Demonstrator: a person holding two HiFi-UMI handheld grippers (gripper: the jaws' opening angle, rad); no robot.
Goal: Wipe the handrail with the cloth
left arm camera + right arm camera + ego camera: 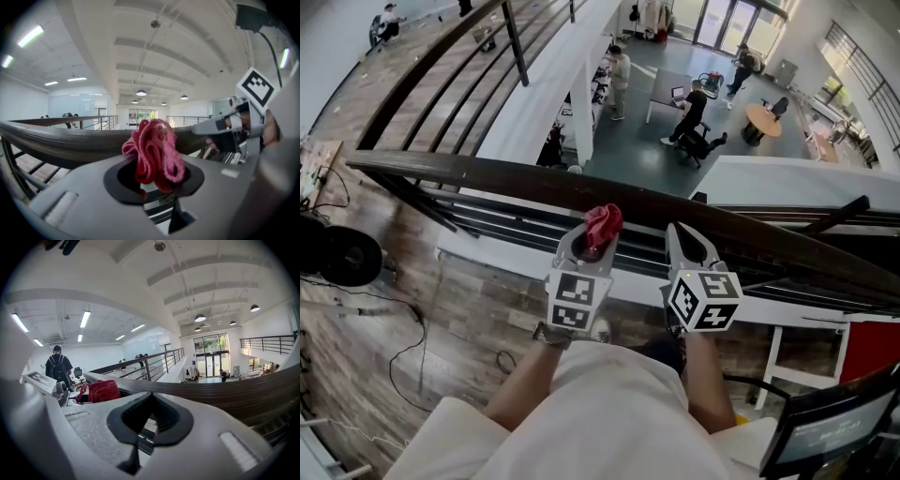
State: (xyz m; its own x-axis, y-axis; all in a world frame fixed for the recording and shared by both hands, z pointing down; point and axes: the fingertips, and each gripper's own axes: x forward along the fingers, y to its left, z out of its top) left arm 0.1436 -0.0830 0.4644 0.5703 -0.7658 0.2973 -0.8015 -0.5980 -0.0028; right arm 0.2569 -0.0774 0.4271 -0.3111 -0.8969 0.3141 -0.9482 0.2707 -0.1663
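Observation:
A dark wooden handrail [487, 173] runs across the head view from left to right, curving away at both ends. My left gripper [598, 236] is shut on a bunched red cloth [603, 225], held just short of the rail's near edge. In the left gripper view the cloth [154, 150] sticks up from the jaws with the handrail [56, 140] right behind it. My right gripper [689, 246] is a hand's width to the right, also at the rail, shut with nothing in it. The right gripper view shows the cloth [98, 391] to its left and the handrail [225, 392] ahead.
Horizontal railing bars [516, 220] run beneath the handrail. Beyond it is an open drop to a lower floor with people and tables [764, 117]. Cables [403, 319] lie on the wood floor at left. A chair back [830, 427] stands at lower right.

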